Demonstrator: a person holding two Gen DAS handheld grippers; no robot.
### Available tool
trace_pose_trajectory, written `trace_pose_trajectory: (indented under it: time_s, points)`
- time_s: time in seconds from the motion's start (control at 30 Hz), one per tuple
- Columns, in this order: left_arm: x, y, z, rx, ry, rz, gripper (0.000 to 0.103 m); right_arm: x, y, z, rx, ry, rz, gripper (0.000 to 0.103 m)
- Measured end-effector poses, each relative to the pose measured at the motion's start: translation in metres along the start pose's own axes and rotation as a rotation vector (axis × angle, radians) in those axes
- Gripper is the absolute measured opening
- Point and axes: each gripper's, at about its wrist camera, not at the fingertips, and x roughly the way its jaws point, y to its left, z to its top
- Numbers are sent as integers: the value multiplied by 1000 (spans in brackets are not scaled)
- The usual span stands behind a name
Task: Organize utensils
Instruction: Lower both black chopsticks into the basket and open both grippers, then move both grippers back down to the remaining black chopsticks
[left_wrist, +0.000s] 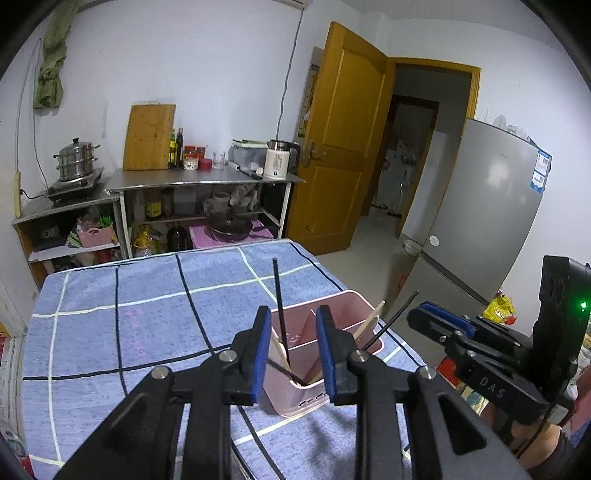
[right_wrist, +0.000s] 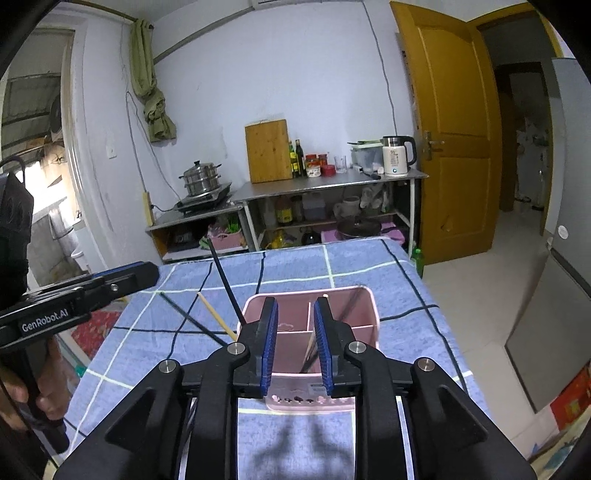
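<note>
The right claw (right_wrist: 294, 341) hangs with parted jaws, gripping nothing, over a pink divided caddy (right_wrist: 364, 308) holding chopsticks (right_wrist: 226, 282) on the checked blue counter (right_wrist: 373, 266)

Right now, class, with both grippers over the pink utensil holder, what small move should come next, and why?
Probably lift both grippers clear of the pink holder. The left gripper and right gripper are open and empty, and the black chopsticks and wooden chopstick already stand in its compartments. No loose utensil shows on the blue cloth, so backing off avoids knocking them.
</note>
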Motion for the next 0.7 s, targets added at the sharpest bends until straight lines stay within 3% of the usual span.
trace_pose_trajectory:
  time_s: [0.13,0.33,0.47,0.7]
  points:
    - [-19,5,-4,1,-34,23,33,-13,1,-1,6,-21,5,22]
    - [-44,14,-21,10,-63,60,35,-28,7,-12,14,-36,32,22]
    - [-53,20,-41,20,-63,100,35,-27,15,-22,6,-15,67,22]
    - [-52,38,-83,-29,-18,102,35,-20,31,-49,-24,38,93,22]
